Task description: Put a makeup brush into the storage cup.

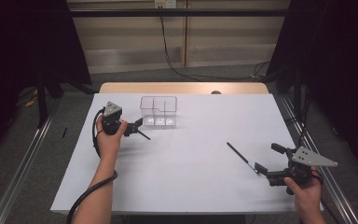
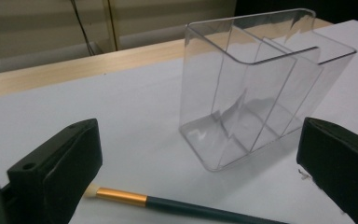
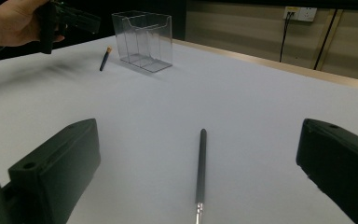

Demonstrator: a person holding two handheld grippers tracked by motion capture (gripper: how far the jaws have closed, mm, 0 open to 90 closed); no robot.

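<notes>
So the left gripper is hovering over the bench toward the far left corner, jaws spread wide with nothing between them. In the left gripper view a small brush with a dark green handle, a gold band and pale bristles lies flat on the bench right below the jaws, not touching either one. Just past it stands the clear plastic organizer, upright, split into compartments by see-through dividers, all of them empty as far as I can see. From above, the brush sits just in front of the organizer's left side, close but apart from it. Over by the right edge, nearer the front, the right gripper is also wide open and holding nothing. A second brush, long and dark with a silvery bit near one end, lies flat on the bench, and in the right gripper view it runs straight up the gap between the jaws, clear of both.
</notes>
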